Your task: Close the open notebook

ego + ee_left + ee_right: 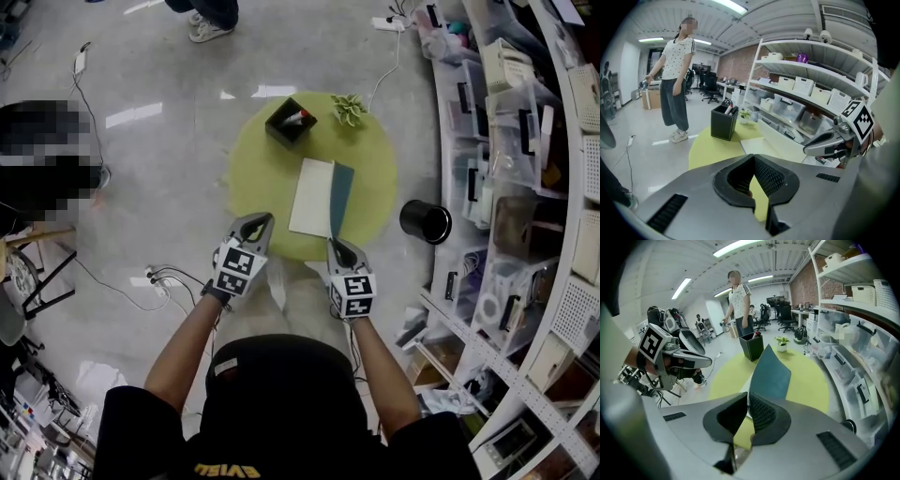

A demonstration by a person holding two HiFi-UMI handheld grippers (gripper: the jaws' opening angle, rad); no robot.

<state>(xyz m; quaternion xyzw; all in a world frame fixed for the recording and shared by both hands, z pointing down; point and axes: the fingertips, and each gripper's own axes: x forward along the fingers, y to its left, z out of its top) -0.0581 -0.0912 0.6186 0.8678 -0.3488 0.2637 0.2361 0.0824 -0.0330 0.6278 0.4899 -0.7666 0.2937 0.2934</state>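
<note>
Right gripper (334, 243) is clenched on the near edge of the notebook's (312, 197) teal cover (771, 373), tilting it up beside the white page. Left gripper (264, 218), jaws together and empty, hangs just left of the notebook's near end. The notebook lies on the table (262, 169), long axis running away from the person; the cover likely must swing leftwards. In the right gripper view the cover hides most of the page

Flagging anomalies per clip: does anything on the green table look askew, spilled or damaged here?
Nothing spilled or damaged. Only the notebook's teal cover stands up off the white pages, its near edge pinched in the right gripper; that fits closing it. Pen holder and plant stand upright.
</note>
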